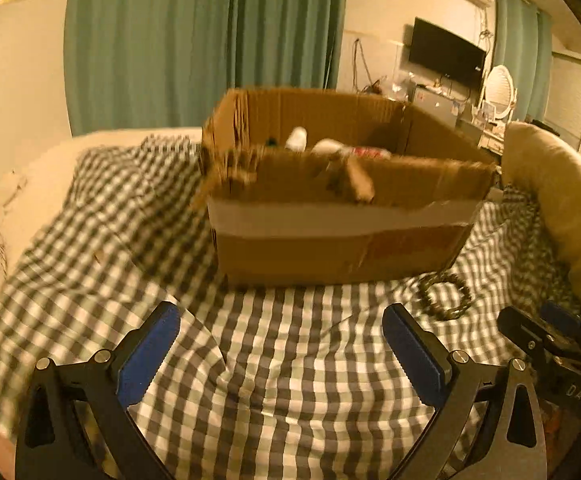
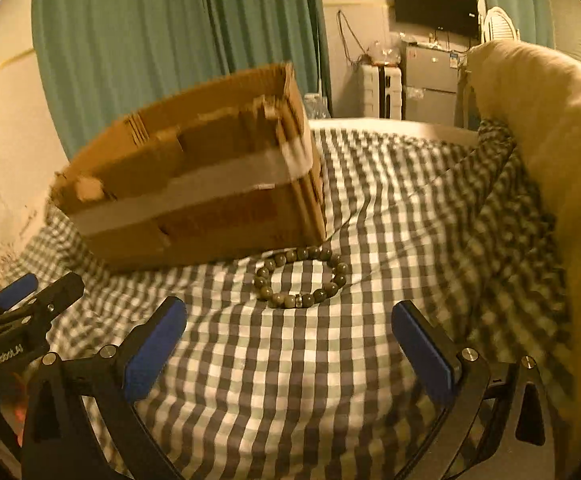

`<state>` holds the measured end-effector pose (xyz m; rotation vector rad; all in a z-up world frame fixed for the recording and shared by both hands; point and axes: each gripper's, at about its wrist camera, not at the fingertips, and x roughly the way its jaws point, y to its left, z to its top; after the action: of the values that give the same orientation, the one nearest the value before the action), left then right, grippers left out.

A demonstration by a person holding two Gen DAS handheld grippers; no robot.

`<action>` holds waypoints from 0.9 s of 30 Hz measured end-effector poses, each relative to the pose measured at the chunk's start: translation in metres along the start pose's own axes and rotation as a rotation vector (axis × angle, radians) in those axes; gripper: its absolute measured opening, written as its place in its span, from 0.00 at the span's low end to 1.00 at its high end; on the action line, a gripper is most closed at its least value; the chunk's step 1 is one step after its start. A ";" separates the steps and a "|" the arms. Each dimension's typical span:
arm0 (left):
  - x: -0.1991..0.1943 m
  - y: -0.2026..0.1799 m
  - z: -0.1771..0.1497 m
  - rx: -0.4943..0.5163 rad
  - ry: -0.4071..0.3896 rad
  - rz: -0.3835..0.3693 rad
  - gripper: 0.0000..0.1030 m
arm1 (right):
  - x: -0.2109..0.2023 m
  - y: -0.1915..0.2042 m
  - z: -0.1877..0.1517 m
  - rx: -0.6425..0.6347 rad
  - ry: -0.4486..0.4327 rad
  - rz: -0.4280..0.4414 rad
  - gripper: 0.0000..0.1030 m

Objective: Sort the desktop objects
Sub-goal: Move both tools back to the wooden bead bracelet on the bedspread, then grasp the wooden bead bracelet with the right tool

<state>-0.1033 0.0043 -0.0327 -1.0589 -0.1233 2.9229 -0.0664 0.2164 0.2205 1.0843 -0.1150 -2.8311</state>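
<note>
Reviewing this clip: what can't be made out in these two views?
- Contents of the cardboard box: left wrist view shows only blurred white tops; its near wall hides the rest. Right wrist view shows no contents.
- Red print on the box: motion-blurred in both views.
- Bead bracelet: blurred in the left wrist view.
- The person: out of frame.

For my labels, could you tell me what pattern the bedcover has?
A dark-and-white gingham check on the bedcover, clearest in the right wrist view.
</note>
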 end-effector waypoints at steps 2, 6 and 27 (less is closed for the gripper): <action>0.016 0.002 -0.004 -0.033 0.031 -0.016 1.00 | 0.015 0.002 0.001 -0.007 0.023 -0.008 1.00; 0.041 0.004 -0.010 -0.089 0.073 -0.046 1.00 | 0.048 -0.002 0.000 0.031 0.072 -0.024 1.00; 0.090 0.011 -0.020 -0.210 0.137 -0.039 1.00 | 0.108 -0.006 0.002 0.028 0.129 -0.122 0.74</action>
<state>-0.1596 -0.0005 -0.1062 -1.2647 -0.4499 2.8399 -0.1474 0.2084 0.1499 1.3192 -0.0806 -2.8628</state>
